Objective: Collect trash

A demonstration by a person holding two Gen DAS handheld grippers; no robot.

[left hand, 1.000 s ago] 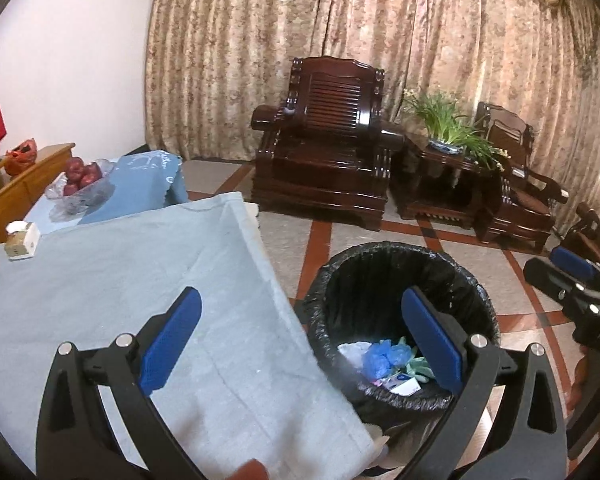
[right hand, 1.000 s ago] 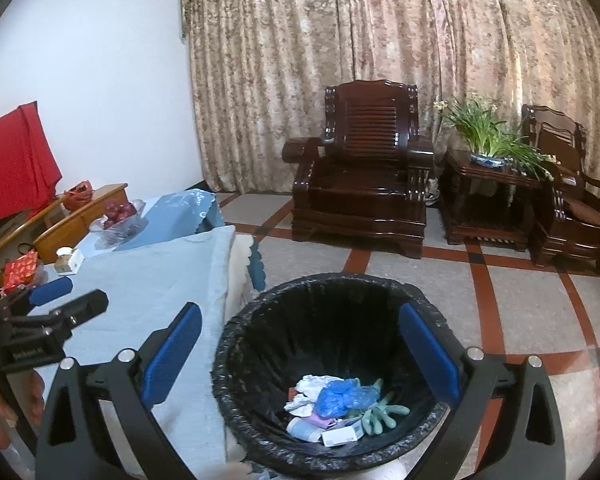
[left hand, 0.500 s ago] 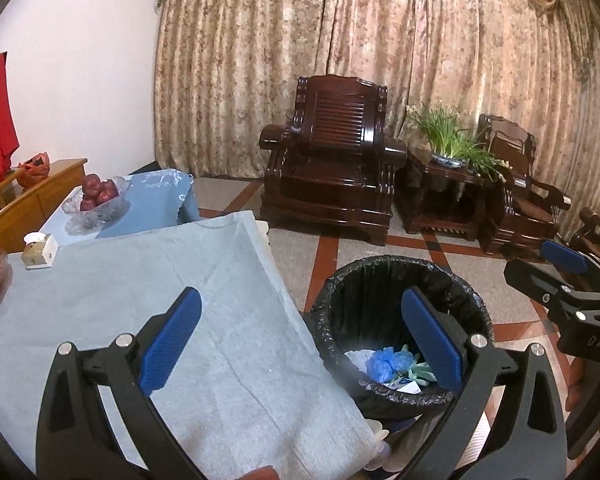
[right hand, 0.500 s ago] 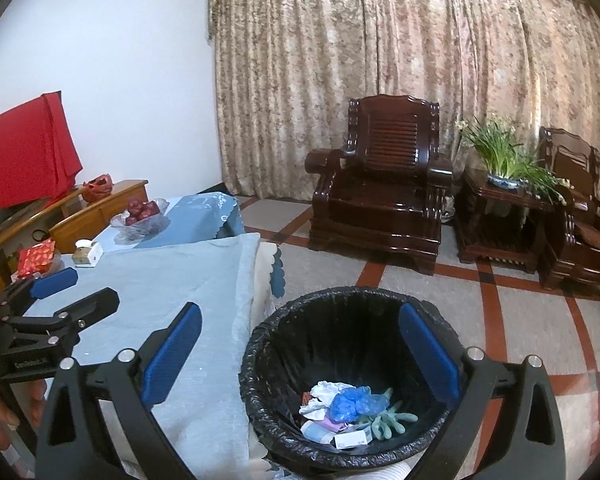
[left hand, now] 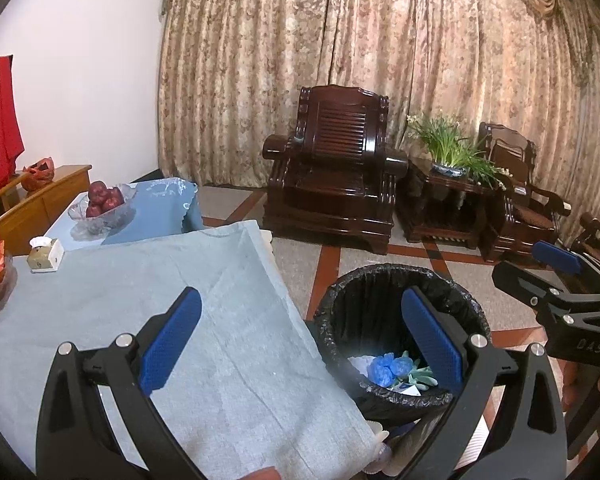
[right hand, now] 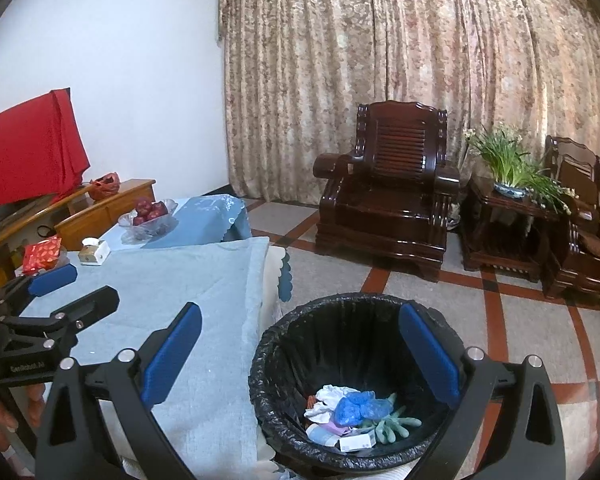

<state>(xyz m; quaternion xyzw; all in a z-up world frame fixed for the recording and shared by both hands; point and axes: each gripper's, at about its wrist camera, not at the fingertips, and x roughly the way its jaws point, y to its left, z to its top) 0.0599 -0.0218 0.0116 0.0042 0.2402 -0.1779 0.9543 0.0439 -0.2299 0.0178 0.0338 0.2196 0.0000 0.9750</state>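
Right wrist view: two claws [right hand: 300, 350] [left hand: 300, 344], both spread, empty; one bin [right hand: 284, 344].

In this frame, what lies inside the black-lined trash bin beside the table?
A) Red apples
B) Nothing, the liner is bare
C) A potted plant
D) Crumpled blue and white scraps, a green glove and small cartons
D: the right wrist view shows the trash bin holding a blue wad, white scraps, a green glove and small cartons at its bottom.
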